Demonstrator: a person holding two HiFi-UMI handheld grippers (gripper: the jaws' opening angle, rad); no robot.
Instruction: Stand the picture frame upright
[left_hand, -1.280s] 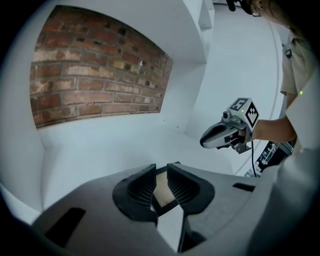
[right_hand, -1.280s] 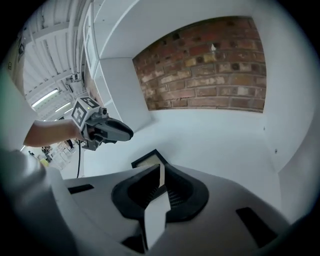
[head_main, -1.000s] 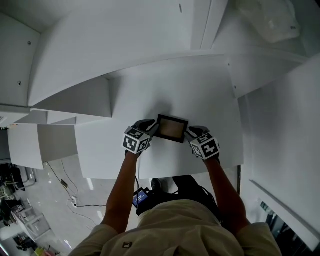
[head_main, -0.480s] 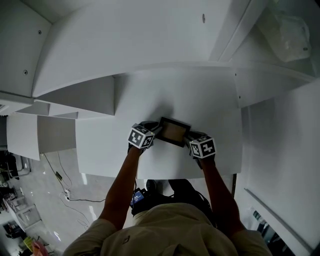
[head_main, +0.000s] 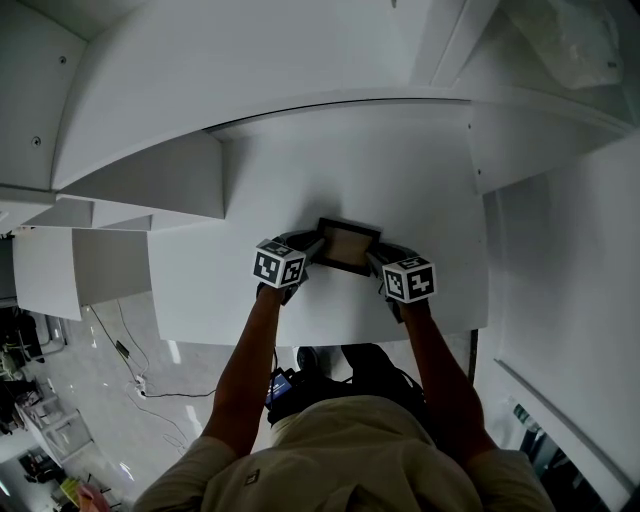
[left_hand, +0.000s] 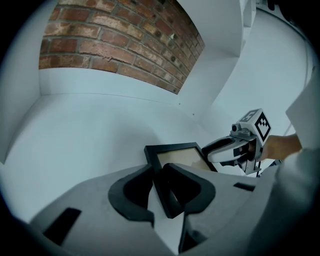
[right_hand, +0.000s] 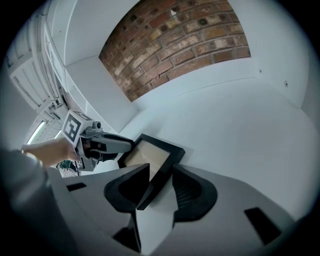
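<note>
A small black picture frame (head_main: 346, 246) with a tan face sits tilted, face up, on the white shelf (head_main: 400, 180). My left gripper (head_main: 312, 250) is shut on its left edge, which runs between the pads in the left gripper view (left_hand: 161, 172). My right gripper (head_main: 375, 262) straddles the right edge (right_hand: 160, 172). Its jaws have just been opening, then drew in slightly, and they stand open with the frame's edge slanting between them. Each gripper shows in the other's view, the right gripper (left_hand: 220, 149) and the left gripper (right_hand: 122, 145), at opposite sides of the frame (left_hand: 177, 155).
A brick wall (left_hand: 115, 45) backs the shelf bay. A white upright panel (head_main: 160, 190) stands to the left and a white side wall (head_main: 560, 250) to the right. The shelf's front edge (head_main: 300, 338) runs just behind my hands. A clear plastic bag (head_main: 570, 40) lies up on the right.
Both grippers have rolled a little where they sit at the frame's sides, and the left one has sunk slightly. The frame stays between them in about the same spot.
</note>
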